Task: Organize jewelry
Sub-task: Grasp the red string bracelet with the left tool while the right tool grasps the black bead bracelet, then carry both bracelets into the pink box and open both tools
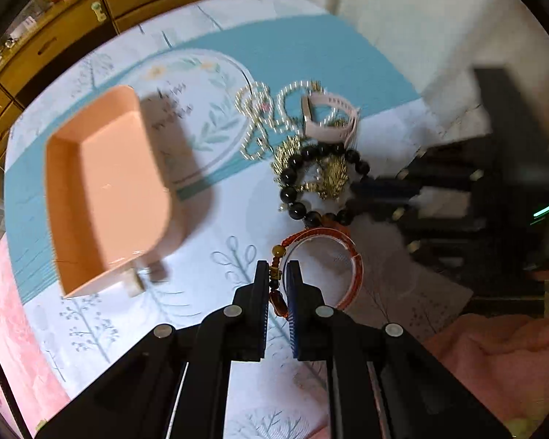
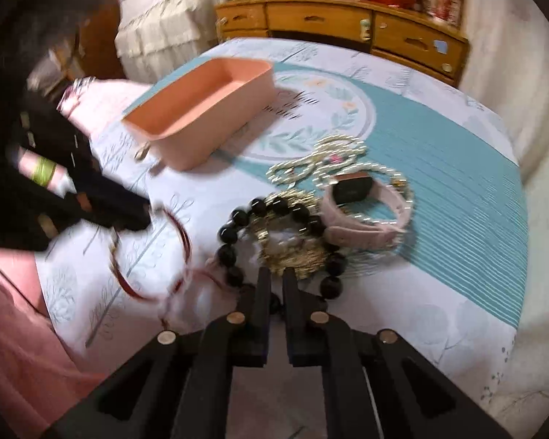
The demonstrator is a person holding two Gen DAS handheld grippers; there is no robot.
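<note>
My left gripper (image 1: 277,274) is shut on the red cord bracelet (image 1: 355,267), gripping its amber beads. The bracelet also shows blurred in the right wrist view (image 2: 181,234). My right gripper (image 2: 276,278) is shut on the black bead bracelet (image 2: 260,206), which also shows in the left wrist view (image 1: 292,172). A gold piece (image 2: 296,252) lies inside the black beads. A pearl necklace (image 1: 263,117) and a pink watch (image 2: 366,216) lie beyond. The empty pink tray (image 1: 106,190) stands to the left.
The jewelry lies on a bed with a teal and white floral sheet (image 2: 439,183). A pink blanket (image 2: 14,329) is at the near edge. A wooden dresser (image 2: 347,25) stands behind the bed.
</note>
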